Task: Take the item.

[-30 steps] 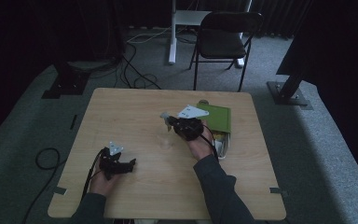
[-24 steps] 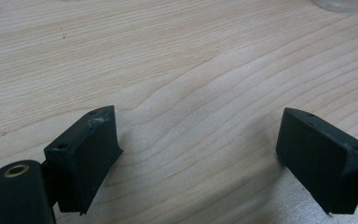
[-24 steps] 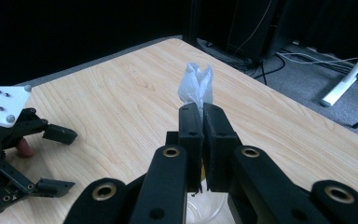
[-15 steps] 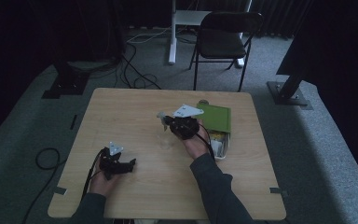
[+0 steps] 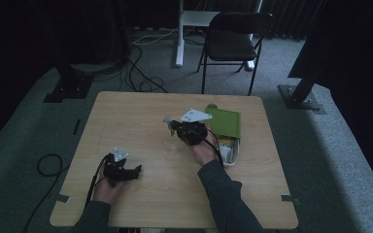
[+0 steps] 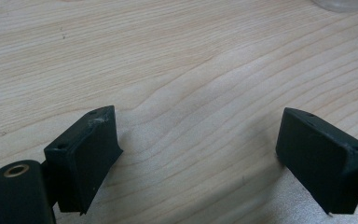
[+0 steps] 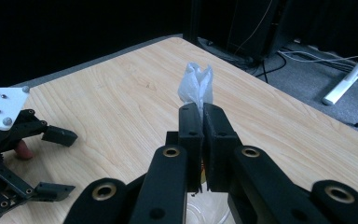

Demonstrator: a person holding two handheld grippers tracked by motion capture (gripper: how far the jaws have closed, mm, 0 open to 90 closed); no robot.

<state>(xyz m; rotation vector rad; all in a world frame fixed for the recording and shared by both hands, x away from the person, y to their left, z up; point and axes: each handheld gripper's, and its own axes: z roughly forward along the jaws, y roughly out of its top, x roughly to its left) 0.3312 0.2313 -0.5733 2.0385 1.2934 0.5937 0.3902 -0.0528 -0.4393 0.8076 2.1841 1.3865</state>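
Dim room, chair (image 5: pixel 233 41) behind wooden table (image 5: pixel 141 116). Right gripper (image 7: pixel 200 112) raised over table middle, jaws clenched on crumpled white plastic scrap (image 7: pixel 196 84) poking above tips. Green tray (image 5: pixel 226 124) just beside right hand. Left gripper (image 6: pixel 196 140) low over bare wood near front left, jaws spread wide, nothing between.

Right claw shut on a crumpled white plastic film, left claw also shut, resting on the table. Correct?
Not quite. The left claw is open, nothing between its jaws, as the left gripper view shows. The right claw is shut on the crumpled white plastic film.
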